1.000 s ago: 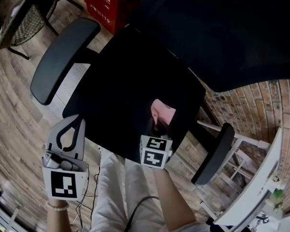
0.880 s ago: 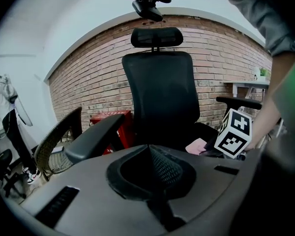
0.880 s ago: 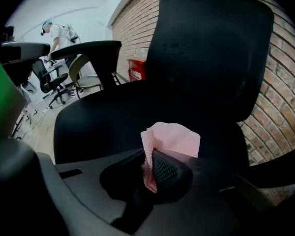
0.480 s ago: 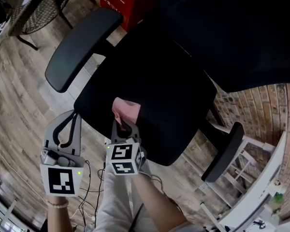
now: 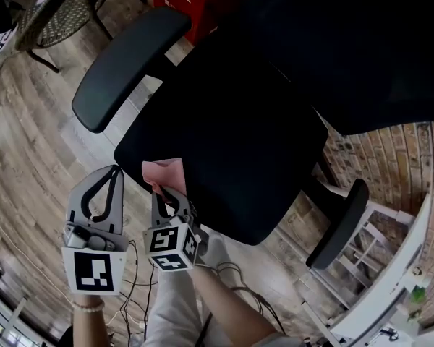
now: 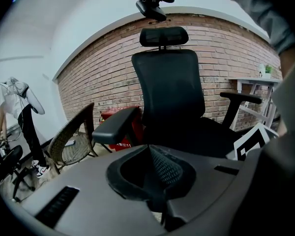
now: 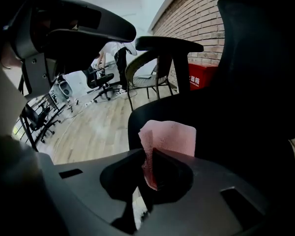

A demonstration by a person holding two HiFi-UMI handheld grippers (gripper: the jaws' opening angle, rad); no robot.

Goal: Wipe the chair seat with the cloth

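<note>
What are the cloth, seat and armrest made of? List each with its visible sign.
Cloth: thin pink fabric, matte; fine dotted weave, limp fold.
Seat: black upholstery, probably fabric or mesh, matte; too dark to read the weave.
Armrest: dark grey plastic or rubbery foam; smooth, rounded, faint sheen.

The red box (image 7: 202, 76) carries white Chinese characters, too blurred to read; no other text is legible.
</note>
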